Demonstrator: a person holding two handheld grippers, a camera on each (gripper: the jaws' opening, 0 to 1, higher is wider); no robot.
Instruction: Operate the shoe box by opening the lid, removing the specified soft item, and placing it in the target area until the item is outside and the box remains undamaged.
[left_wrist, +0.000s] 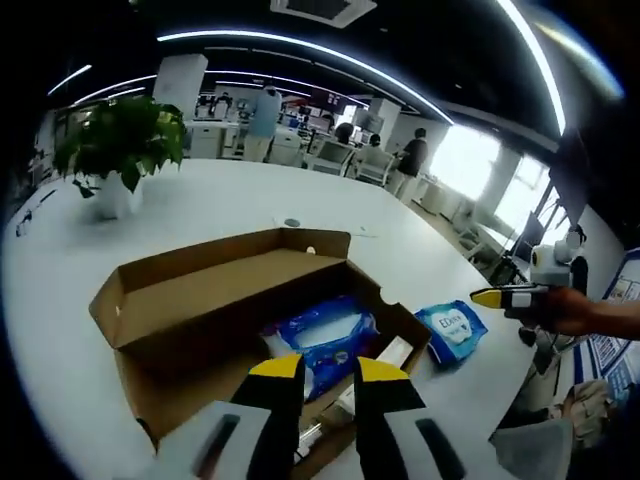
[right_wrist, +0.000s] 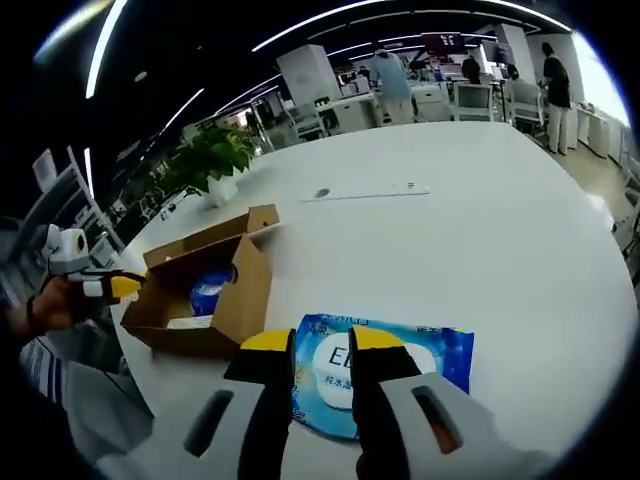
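Hovering our right tongs (right_wrist: 322, 345), slightly parted and empty, over the wipes pack (right_wrist: 385, 375) on the bench (right_wrist: 480, 220); left tongs (left_wrist: 328, 372), parted too, above the shoe box (left_wrist: 200, 300) at twelve o'clock.

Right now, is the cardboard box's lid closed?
No. In the left gripper view the shoe box stands open, its lid folded back and a blue packet showing inside.
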